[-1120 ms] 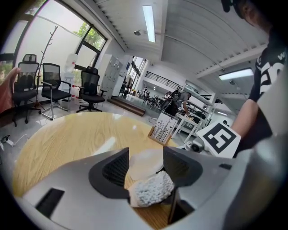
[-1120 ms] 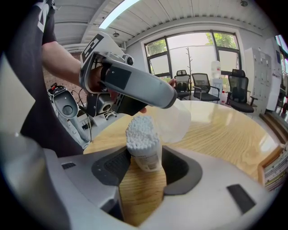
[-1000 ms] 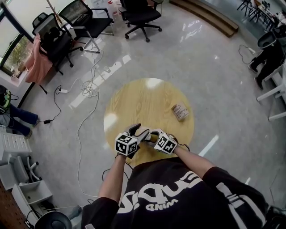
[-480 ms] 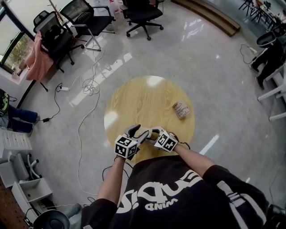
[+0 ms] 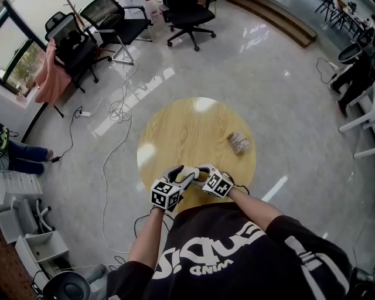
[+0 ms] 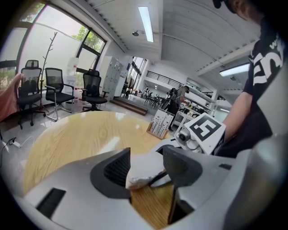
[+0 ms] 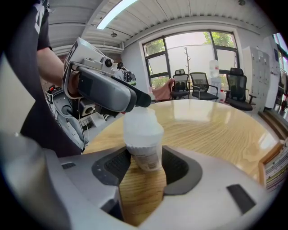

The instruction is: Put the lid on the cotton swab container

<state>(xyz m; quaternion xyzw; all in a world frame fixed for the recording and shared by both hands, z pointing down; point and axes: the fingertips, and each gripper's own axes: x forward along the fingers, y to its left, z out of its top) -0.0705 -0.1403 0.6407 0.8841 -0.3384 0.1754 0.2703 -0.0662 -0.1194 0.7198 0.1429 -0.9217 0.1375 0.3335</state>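
Note:
Over the near edge of the round wooden table my two grippers meet tip to tip. In the right gripper view the cotton swab container, a translucent white tub with a printed label, stands upright with my right gripper shut on it. The white lid sits on top of the container, held from the left by my left gripper. The left gripper view shows that gripper shut on the white lid, with the right gripper's marker cube just behind. In the head view the left gripper and right gripper hide most of the container.
A small flat printed box lies near the table's far right edge. Office chairs stand on the shiny floor beyond, and cables trail to the table's left. A person's legs show at the far left.

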